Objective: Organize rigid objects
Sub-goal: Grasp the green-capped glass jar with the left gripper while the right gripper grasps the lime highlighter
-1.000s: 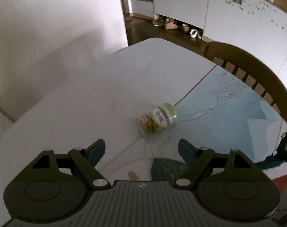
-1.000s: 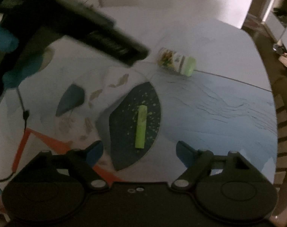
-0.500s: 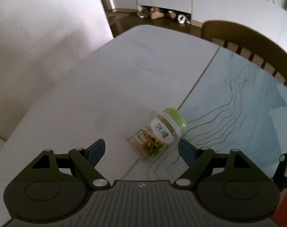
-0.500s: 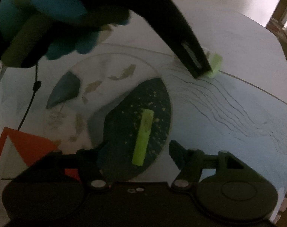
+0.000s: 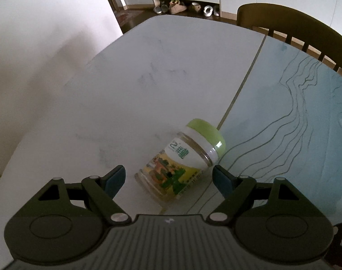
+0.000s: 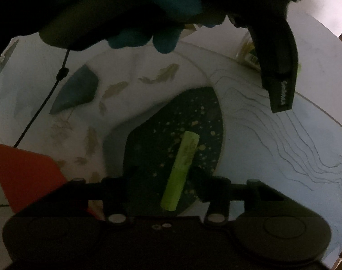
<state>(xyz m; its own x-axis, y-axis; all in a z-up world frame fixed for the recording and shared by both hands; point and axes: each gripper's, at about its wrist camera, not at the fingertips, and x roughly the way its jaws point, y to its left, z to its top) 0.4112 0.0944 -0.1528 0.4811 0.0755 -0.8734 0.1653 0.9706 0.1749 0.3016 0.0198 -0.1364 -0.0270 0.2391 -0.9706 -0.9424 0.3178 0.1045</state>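
A small glass jar point(image 5: 182, 159) with a green lid and a yellow label lies on its side on the white table point(image 5: 130, 94). My left gripper point(image 5: 168, 180) is open, its jaws on either side of the jar's base, not touching it. In the right wrist view a lime-green stick point(image 6: 181, 169) lies on a dark speckled patch of the printed mat point(image 6: 272, 146). My right gripper point(image 6: 164, 182) is open, low over the stick's near end, with a finger on each side. The jar point(image 6: 247, 51) shows partly behind the left gripper's body.
A wooden chair point(image 5: 294, 27) stands at the table's far right edge. A wall is to the left, with cabinets and shoes on the floor beyond. A gloved hand point(image 6: 161, 15) holding the left gripper fills the top of the right wrist view. A red shape point(image 6: 24, 173) lies at the left.
My left gripper has moved forward until the jar sits between its open jaws. My right gripper has come down and forward over the green stick. Neither has shut.
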